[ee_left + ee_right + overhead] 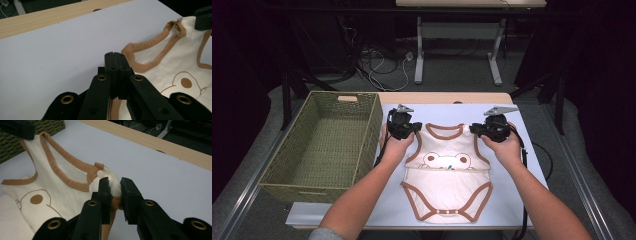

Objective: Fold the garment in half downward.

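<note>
A cream baby bodysuit (447,185) with brown trim and a bear face lies front up on the white table top (522,165). My left gripper (416,128) is at its left shoulder. In the left gripper view the left gripper (115,53) has its jaws pressed together, with brown trim of the bodysuit (170,60) caught low between them. My right gripper (475,130) is at the right shoulder. In the right gripper view the right gripper (115,181) is shut on the shoulder tab of the bodysuit (62,185), beside a white snap.
A green woven basket (374,130) stands at the left, close to my left hand. The table's wooden far edge (442,97) runs behind the bodysuit. Table legs and cables are on the floor beyond.
</note>
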Tool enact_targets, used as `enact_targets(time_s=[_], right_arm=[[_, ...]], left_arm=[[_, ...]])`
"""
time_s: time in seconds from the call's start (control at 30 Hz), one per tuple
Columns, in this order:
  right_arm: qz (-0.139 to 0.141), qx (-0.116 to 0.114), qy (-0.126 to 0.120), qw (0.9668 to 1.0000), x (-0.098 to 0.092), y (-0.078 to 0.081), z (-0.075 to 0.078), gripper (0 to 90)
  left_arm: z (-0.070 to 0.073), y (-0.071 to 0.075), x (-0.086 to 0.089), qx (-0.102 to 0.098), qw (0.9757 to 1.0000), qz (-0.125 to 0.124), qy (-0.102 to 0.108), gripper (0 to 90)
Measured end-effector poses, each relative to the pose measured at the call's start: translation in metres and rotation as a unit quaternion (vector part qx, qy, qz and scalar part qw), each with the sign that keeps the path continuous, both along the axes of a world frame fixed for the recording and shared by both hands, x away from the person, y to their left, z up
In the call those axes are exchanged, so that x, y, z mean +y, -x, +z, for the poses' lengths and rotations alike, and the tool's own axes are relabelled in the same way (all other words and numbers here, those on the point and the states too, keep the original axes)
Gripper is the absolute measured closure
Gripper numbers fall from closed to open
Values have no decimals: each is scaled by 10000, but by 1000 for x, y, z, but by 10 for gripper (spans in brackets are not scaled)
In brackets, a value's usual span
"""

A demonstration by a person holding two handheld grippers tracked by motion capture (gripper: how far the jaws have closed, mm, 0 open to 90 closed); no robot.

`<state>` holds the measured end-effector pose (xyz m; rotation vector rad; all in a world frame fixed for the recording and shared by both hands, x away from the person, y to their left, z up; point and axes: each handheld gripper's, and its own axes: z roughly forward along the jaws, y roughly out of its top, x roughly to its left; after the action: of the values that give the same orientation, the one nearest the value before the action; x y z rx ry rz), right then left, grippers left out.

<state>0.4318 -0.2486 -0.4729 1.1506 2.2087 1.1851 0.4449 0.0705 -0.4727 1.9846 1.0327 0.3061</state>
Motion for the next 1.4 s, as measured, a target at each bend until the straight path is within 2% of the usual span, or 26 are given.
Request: enact_targets(time_s=[0.33, 0.6, 0.73, 0.97, 1.0, 1.4], right_arm=[[270, -189, -53, 9994, 1, 17, 13, 785], [373, -271, -208, 9987, -1, 34, 22, 785], [415, -324, -284, 9982, -3, 41, 24, 785], [512, -370, -276, 9976, -5, 55, 26, 785], [526, -380, -294, 9975, -6, 56, 26, 785], [634, -431, -239, 9968, -10, 81, 20, 784]], left_arm=[[8, 19, 8, -100, 9998, -116, 114, 900], [14, 35, 14, -216, 9993, -262, 148, 900], [18, 43, 14, -265, 9989, -353, 156, 900], [21, 57, 16, -279, 9982, -480, 242, 900], [22, 59, 17, -305, 9980, -513, 201, 900], [19, 79, 21, -299, 9969, -651, 311, 900]])
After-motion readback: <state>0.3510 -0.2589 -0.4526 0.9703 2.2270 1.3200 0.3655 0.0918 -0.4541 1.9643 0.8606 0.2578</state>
